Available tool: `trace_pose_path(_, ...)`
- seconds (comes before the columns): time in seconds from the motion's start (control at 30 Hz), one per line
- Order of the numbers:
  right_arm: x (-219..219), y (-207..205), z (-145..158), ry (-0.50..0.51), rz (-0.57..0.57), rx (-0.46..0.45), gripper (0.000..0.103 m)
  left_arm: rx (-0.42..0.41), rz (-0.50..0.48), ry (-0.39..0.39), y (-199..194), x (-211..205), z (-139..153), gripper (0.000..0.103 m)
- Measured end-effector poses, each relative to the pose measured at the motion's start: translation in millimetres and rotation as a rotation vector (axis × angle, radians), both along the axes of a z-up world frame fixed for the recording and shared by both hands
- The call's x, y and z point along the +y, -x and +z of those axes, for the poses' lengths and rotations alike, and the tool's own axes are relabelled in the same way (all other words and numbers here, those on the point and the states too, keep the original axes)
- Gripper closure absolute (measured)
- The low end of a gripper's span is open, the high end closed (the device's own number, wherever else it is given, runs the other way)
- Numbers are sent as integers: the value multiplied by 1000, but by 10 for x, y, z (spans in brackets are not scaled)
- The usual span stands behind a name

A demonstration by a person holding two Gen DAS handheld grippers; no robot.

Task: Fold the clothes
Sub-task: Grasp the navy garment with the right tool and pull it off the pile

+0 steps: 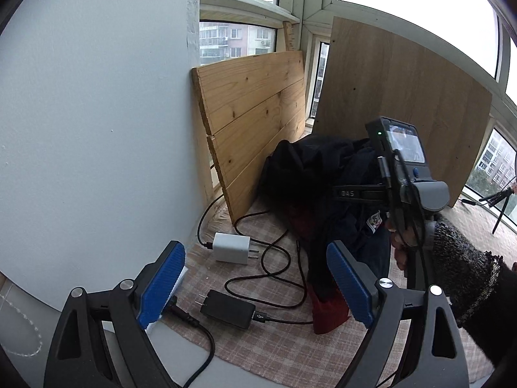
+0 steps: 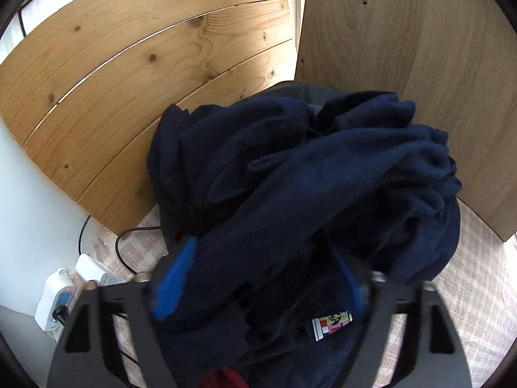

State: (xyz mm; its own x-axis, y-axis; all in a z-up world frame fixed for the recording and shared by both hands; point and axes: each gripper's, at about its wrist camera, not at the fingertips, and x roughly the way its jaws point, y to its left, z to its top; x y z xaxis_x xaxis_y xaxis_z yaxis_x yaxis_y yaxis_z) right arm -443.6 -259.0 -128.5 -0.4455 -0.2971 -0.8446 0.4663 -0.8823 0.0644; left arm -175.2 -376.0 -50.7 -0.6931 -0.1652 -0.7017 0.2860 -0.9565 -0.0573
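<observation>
A heap of dark navy clothes (image 1: 310, 174) lies in the corner on a checked cloth (image 1: 274, 349), with a red garment (image 1: 326, 313) poking out at its near edge. My left gripper (image 1: 255, 278) is open and holds nothing, hovering over cables just left of the heap. In the right wrist view the navy garment (image 2: 307, 177) fills the frame. My right gripper (image 2: 265, 258) is open, its blue pads (image 2: 174, 281) spread wide on either side of a thick fold. A colourful label (image 2: 331, 321) shows near the right finger. The right gripper's body (image 1: 416, 187) and a knitted sleeve (image 1: 462, 265) stand over the heap.
Pine boards (image 1: 255, 123) and a brown panel (image 1: 404, 97) lean against the windows behind the heap. A white charger (image 1: 232, 247), a black charger (image 1: 227, 312) and looping cables lie left of the clothes. A power strip (image 2: 56, 300) sits by the wall. A tripod (image 1: 501, 203) stands far right.
</observation>
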Motion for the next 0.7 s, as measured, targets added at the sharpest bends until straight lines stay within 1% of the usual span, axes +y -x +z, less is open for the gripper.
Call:
trace_pose_path(0.03,36,16,2,14,9,-8,87,-3,7,-1,18,-24,-11,14)
trace_pose_path(0.07,108,15,44,62,29,-30,95,-5,12,-7,34,-43,-19,14)
trace_pose_path(0.13,319,-42,245,148,39,-45,96,-7,12,-13,60,-60,-19,14)
trace_pose_path(0.2,592,-206,593,198,52,17,97,-5,4,-4,68,-42,10,14)
trace_pose_path(0.27,982,-472,1047,225,45,144,98,3,-21,12,68,16,56,14)
trace_pose_path(0.33,1538,-783,1503,268,14,247,98,11,-53,28,73,85,104,14)
trace_pose_path(0.37,1852,-925,1680,284,-6,280,98,13,-69,37,79,121,126,14)
trace_pose_path(0.43,2514,-1139,1903,258,-133,328,99,12,-98,60,107,205,151,14)
trace_pose_path(0.5,3233,-1336,1978,243,-300,360,99,16,-132,60,125,283,162,14)
trace_pose_path(0.53,3584,-1445,1972,202,-412,384,99,17,-149,58,134,324,163,13)
trace_pose_path(0.6,4108,-1648,1871,13,-622,440,99,11,-186,53,158,432,139,13)
trace_pose_path(0.63,4326,-1736,1781,-66,-728,434,98,-2,-216,48,177,531,90,13)
trace_pose_path(0.67,4490,-1791,1672,-104,-784,377,94,-15,-246,43,196,630,41,13)
trace_pose_path(0.7,4597,-1816,1552,-127,-793,284,92,-28,-275,38,215,729,-8,13)
